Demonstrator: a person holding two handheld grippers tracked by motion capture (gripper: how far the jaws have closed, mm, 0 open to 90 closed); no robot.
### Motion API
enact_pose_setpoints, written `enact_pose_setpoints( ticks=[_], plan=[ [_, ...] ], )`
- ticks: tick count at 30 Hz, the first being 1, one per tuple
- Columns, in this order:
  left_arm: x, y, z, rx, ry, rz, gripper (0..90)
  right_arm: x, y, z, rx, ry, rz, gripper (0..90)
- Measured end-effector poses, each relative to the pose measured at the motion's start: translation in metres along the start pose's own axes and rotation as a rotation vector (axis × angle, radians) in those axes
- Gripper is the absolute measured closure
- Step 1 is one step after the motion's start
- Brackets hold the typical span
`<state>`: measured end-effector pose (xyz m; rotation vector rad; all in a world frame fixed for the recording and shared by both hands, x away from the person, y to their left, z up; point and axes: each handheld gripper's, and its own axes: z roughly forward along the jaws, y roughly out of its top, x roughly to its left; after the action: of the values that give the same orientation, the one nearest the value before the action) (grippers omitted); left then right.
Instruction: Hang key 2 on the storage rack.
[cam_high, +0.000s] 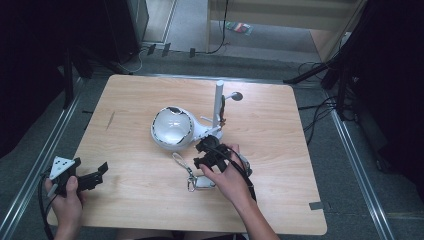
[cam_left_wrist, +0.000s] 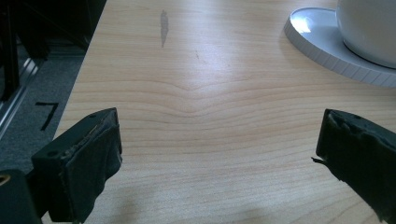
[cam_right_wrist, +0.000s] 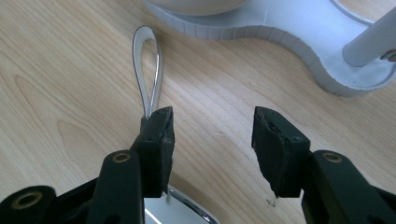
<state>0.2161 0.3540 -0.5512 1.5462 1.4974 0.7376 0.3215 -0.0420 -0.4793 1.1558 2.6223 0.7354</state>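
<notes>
Writing is scarce: a black mark like a "7" (cam_left_wrist: 47, 114) sits on the grey floor at the left edge of the left gripper view. That view also shows a dark smear (cam_left_wrist: 164, 28) on the wooden table (cam_left_wrist: 201, 107) near the top, and the ribbed white base (cam_left_wrist: 327, 49) at upper right.

At frame centre in the high view stands a white stand (cam_high: 187, 127) with a glossy dome and an upright post (cam_high: 218, 102). A looped strap (cam_right_wrist: 148, 60) lies just below it; the right gripper view shows it as a thin white loop beside the left-hand jaw.

At lower left of the high view, left gripper (cam_high: 97, 172) is held jaws apart, gripping nothing. Just below centre, right gripper (cam_high: 210, 152) is likewise spread, holding nothing.
</notes>
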Motion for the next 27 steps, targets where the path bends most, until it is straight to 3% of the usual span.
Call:
enact_pose_setpoints(
  ticks=[5, 11, 13, 18, 27],
  plan=[
    [0.0, 0.0, 0.0, -0.001, -0.001, -0.001, 0.4, 0.003, 0.002, 0.004, 0.017, 0.002, -0.006, 51.7],
    [0.0, 0.0, 0.0, 0.0, -0.001, -0.002, 0.4, 0.006, 0.005, 0.009, 0.046, 0.018, 0.023, 49.6],
    [0.0, 0.0, 0.0, 0.001, -0.002, -0.002, 0.4, 0.007, 0.007, 0.011, 0.06, 0.038, 0.019, 46.4],
    [0.0, 0.0, 0.0, -0.002, -0.002, -0.006, 0.4, 0.012, 0.008, 0.016, 0.086, 0.045, -0.006, 47.9],
    [0.001, 0.0, 0.0, 0.002, -0.003, -0.004, 0.4, 0.018, 0.008, 0.022, 0.111, 0.081, -0.039, 58.6]
  ],
)
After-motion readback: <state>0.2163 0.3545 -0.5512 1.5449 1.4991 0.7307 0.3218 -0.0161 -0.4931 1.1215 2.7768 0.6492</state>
